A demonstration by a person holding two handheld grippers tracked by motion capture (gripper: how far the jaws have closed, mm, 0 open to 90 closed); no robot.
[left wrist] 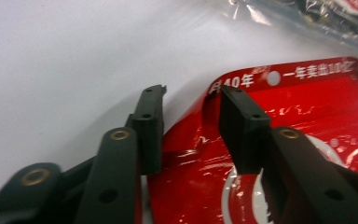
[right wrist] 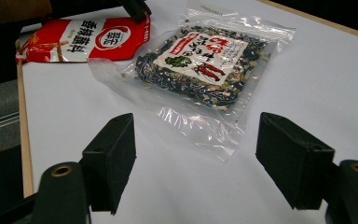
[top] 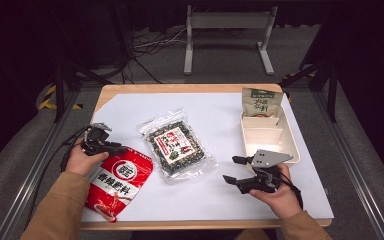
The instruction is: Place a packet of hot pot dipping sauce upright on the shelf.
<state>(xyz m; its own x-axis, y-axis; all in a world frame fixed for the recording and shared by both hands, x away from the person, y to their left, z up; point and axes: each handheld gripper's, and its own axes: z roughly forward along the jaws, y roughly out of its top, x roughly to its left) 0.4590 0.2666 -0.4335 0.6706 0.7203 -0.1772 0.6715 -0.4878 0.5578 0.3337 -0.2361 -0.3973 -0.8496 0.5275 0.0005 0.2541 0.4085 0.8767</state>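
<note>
Three sealed food packets lay on the white table (top: pixel 220 192) — one red pouch (top: pixel 120 182) at lower left, one clear bag (top: pixel 176 145) of dark dried mix at centre, one green packet (top: pixel 261 102) at upper right — alongside one cream divided tray (top: pixel 294 145) and two handheld grippers.

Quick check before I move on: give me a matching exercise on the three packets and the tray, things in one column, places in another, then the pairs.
1 red packet
2 clear packet
3 green packet
4 white tray

A table centre
B right side of table
C far end of the tray
D at the left gripper

Pairs: 1-D, 2-A, 3-C, 4-B
</note>
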